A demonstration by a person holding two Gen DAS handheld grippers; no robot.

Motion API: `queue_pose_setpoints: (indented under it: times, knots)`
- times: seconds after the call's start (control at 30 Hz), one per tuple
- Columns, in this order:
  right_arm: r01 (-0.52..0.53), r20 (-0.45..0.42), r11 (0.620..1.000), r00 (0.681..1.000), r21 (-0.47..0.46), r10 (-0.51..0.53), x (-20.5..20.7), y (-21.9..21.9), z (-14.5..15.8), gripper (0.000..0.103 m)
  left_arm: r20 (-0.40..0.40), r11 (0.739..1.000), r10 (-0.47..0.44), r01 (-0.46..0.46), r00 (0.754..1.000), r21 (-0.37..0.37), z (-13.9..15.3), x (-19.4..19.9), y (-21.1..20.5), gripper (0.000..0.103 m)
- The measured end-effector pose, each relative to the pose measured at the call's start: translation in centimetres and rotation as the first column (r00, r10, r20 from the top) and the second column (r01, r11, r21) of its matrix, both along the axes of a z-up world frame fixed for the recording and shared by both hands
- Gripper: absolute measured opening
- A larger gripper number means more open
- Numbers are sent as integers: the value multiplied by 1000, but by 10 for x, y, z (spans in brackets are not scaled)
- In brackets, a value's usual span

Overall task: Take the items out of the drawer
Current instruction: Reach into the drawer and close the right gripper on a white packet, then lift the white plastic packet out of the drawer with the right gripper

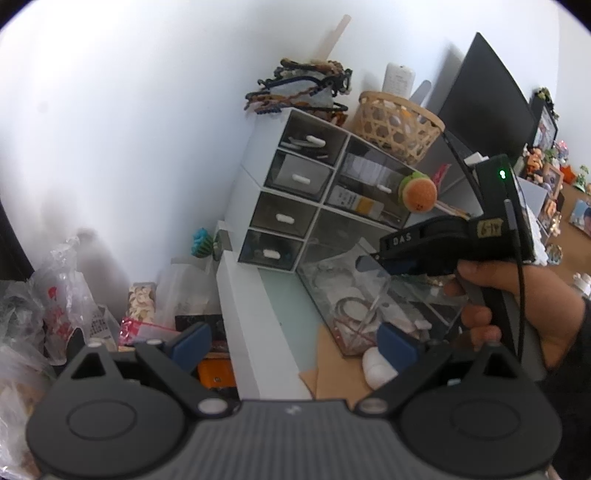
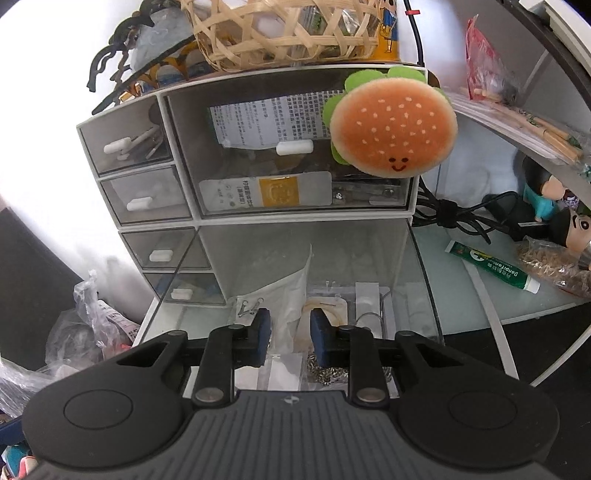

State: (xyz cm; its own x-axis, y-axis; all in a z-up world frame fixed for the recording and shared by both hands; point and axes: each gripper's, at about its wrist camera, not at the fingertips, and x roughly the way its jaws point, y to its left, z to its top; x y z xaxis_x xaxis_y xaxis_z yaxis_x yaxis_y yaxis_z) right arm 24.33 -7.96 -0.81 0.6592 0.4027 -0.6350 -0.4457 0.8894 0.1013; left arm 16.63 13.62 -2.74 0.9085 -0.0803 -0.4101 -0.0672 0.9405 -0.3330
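A white organizer with several clear drawers (image 2: pixel 258 158) stands on a desk; its big lower right drawer (image 2: pixel 424 280) is pulled out, also in the left wrist view (image 1: pixel 325 280). In it lie a white plastic packet (image 2: pixel 291 295), small clips and flat packets. My right gripper (image 2: pixel 289 338) hangs over the open drawer, its blue pads a little apart around the white packet; I cannot tell if they touch it. It also shows in the left wrist view (image 1: pixel 373 260). My left gripper (image 1: pixel 295 341) is wide open and empty, left of the drawer.
A plush burger (image 2: pixel 393 127) hangs on the organizer's front. A woven basket (image 2: pixel 288 33) and hair clips (image 1: pixel 299 88) sit on top. A green tube (image 2: pixel 495 269), cables and figurines lie to the right. Plastic bags (image 1: pixel 55 314) pile at left. A monitor (image 1: pixel 484 99) stands behind.
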Motion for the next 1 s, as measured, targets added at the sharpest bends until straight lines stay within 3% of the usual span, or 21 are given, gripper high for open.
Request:
queue_pose_setpoints:
  times: [0.33, 1.0]
  knots:
    - [4, 19, 1000, 1000, 0, -4, 0, 2, 0, 5, -6, 1000, 8, -8, 1000, 2, -1, 3, -1, 98]
    - [-13, 109, 1000, 994, -3, 13, -25, -10, 31, 3, 4, 1000, 0, 0, 1000, 20, 2, 0, -8, 98]
